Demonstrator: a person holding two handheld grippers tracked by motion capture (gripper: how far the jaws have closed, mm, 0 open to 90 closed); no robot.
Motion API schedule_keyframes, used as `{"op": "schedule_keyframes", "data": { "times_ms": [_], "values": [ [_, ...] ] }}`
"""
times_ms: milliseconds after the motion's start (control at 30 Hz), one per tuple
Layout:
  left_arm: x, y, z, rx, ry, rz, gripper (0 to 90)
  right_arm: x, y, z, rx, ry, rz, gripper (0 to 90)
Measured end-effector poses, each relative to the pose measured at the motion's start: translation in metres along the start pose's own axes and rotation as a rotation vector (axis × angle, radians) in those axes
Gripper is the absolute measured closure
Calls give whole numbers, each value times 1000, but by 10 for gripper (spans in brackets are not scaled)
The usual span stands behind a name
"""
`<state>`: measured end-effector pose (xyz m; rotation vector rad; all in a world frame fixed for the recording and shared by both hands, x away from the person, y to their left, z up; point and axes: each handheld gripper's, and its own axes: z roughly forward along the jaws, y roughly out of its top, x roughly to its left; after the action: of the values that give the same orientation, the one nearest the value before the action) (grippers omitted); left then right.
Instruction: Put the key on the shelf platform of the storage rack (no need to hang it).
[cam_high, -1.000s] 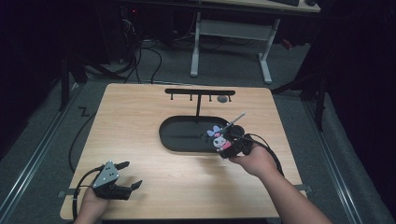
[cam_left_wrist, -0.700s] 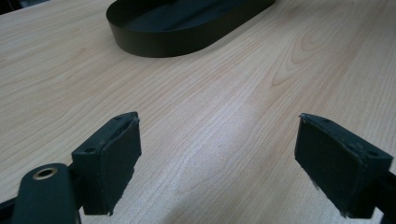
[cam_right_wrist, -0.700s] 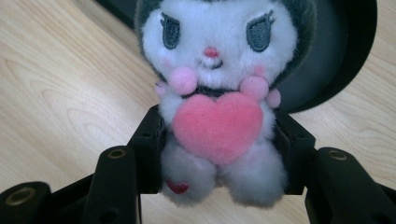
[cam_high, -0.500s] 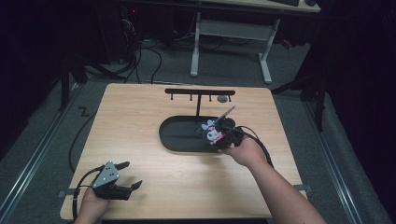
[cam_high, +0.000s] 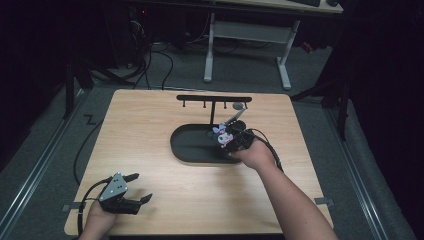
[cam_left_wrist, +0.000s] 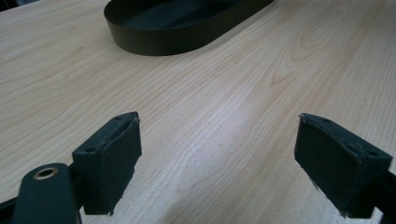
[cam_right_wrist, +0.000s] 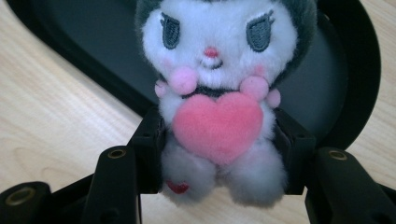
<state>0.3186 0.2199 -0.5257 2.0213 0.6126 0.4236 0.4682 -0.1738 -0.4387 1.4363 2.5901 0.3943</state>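
Observation:
A small plush doll (cam_right_wrist: 215, 93) with a white face, dark hood and pink heart is clamped between the jaws of my right gripper (cam_right_wrist: 217, 144), which is shut on its body. In the high view the doll (cam_high: 221, 134) hangs over the right end of a black oval tray (cam_high: 192, 145), beside the upright post of a black hook rack (cam_high: 214, 99). My left gripper (cam_high: 138, 187) rests near the table's front left corner, open. Its two black pads (cam_left_wrist: 109, 154) stand wide apart above bare wood, with the tray (cam_left_wrist: 154, 42) farther off.
The rack carries several small hooks, and a grey tag (cam_high: 239, 106) hangs near its right end. A cable (cam_high: 82, 145) trails off the table's left side. Desk legs (cam_high: 210, 50) and cables stand on the floor beyond the table.
My right gripper has carried the doll up and to the left, from the tray's right rim to over its right end near the rack post. The left gripper has stayed put.

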Motion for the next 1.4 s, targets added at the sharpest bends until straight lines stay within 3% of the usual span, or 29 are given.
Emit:
{"op": "schedule_keyframes", "data": {
  "times_ms": [433,733,767,800,967,1000,1100,1200,1400],
  "values": [
    [0,0,0,-6,-6,-4,155,5,23,10,-6,0,-2,474],
    [0,0,0,-6,-5,-3,155,0,29,16,-18,-3,13,474],
    [0,0,0,-7,-5,-4,155,2,29,16,-8,-4,38,474],
    [0,0,0,-7,-5,-4,155,0,29,18,-11,-5,13,474],
    [0,0,0,-6,-5,-1,155,0,24,27,13,-2,34,474],
    [0,0,0,-6,-6,-2,155,-2,23,28,13,-7,14,474],
    [0,0,0,-3,-8,-1,155,-4,19,32,25,-8,11,474],
    [0,0,1,-2,-12,-1,155,-9,11,33,49,3,50,472],
    [-1,1,2,-2,-12,1,155,-13,1,38,83,16,15,471]
  ]
}}
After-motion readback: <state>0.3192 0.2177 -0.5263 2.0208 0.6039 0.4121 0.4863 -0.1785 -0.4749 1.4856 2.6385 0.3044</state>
